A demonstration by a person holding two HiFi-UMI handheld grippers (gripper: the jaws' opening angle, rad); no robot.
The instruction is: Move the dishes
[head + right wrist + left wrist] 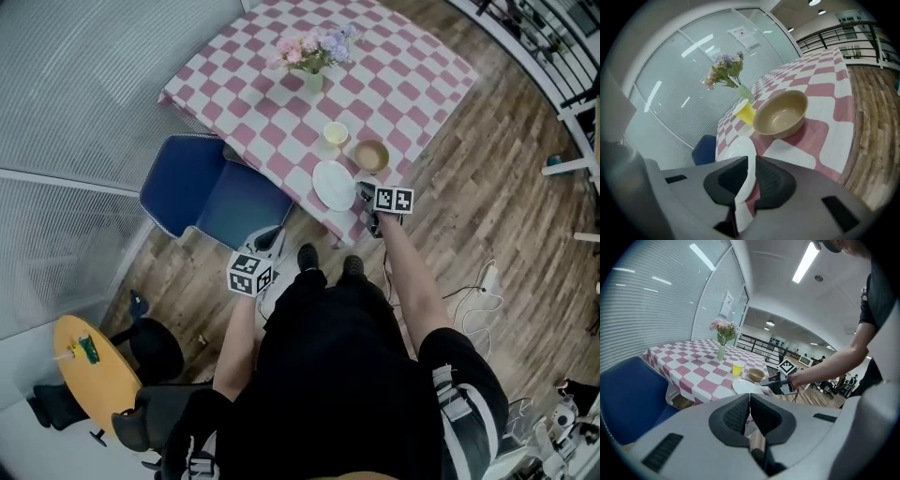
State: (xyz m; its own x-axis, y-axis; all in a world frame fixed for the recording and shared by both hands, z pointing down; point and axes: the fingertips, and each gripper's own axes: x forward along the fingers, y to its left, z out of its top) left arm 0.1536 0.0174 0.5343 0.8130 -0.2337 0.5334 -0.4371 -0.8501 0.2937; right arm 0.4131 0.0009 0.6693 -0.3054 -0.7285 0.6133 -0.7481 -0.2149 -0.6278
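Right gripper view has the white plate lying on the pink-checked tablecloth, with its near rim between the jaws of the right gripper. Those jaws are narrowly parted, and a sliver of cloth shows beside one pad. Just beyond the jaws sits a tan bowl, with a yellow cup beside it. The left gripper hangs clear of the table, its jaws pressed together with nothing between them.

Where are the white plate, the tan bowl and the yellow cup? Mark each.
white plate (pixel 333 185), head view, centre of its face
tan bowl (pixel 783 113), right gripper view, inside hollow
yellow cup (pixel 738 368), left gripper view, side wall
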